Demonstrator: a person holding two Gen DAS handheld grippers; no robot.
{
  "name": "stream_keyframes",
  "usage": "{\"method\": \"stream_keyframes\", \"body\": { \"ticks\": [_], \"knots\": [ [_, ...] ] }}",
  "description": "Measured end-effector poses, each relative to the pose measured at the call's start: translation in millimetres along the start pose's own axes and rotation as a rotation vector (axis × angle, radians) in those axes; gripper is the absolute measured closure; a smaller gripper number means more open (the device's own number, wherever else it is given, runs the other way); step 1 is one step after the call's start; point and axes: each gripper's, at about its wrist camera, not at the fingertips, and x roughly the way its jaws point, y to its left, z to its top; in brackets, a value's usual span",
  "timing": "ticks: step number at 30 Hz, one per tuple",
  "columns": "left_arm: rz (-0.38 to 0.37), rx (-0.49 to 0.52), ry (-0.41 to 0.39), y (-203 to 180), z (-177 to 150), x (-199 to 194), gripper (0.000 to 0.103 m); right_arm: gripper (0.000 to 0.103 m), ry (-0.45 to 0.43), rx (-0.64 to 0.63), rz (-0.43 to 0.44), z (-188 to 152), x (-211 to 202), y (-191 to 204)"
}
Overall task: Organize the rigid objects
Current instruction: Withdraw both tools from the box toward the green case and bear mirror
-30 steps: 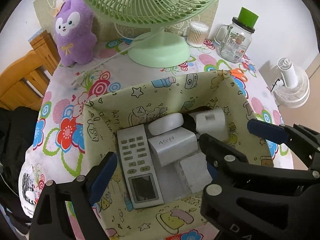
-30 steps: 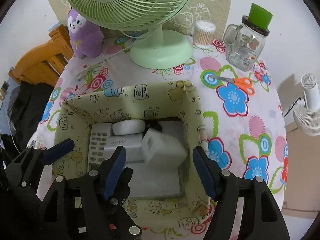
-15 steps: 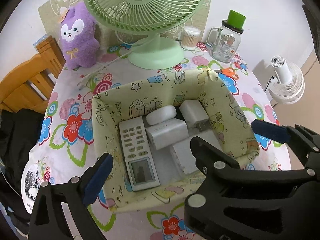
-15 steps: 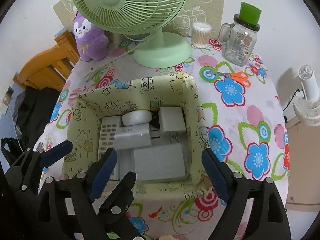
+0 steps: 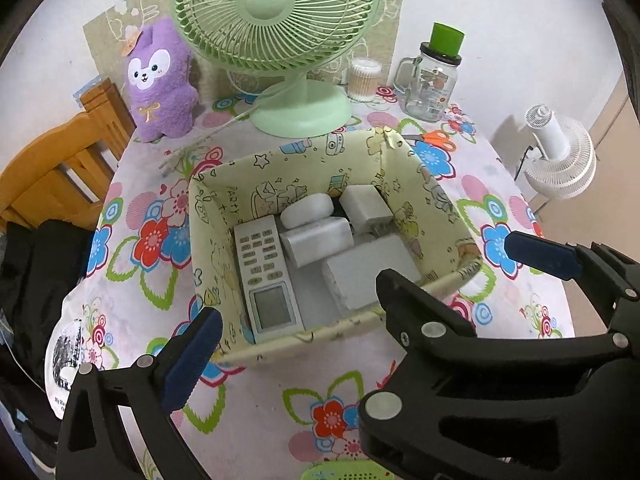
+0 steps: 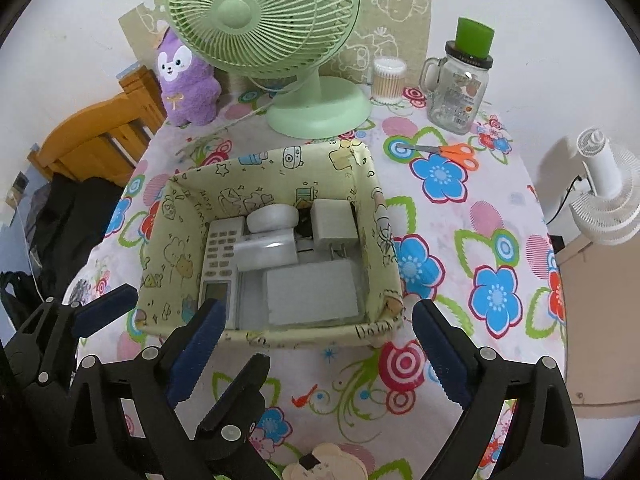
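A yellow patterned fabric box stands on the flowered table. It holds a white remote control, a white oval case, a white charger block, a white plug adapter and a flat white box. My left gripper is open and empty, above the table in front of the box. My right gripper is open and empty, also in front of the box. The right gripper's fingers show in the left wrist view.
A green desk fan, a purple plush toy, a cotton swab jar, a glass mug jar with green lid and orange scissors stand behind the box. A wooden chair is at left, a white fan at right.
Both grippers have pulled back and up from the box, staying open. The plug adapter that was tilted above the box contents now lies flat inside at the back right.
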Motion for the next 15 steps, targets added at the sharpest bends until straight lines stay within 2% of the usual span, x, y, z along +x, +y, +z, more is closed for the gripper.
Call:
{"method": "stream_keyframes", "body": {
  "ticks": [15],
  "knots": [
    [0.001, -0.006, -0.026, -11, -23, -32, 0.000, 0.007, -0.050, 0.005, -0.005, -28, -38, -4]
  ]
}}
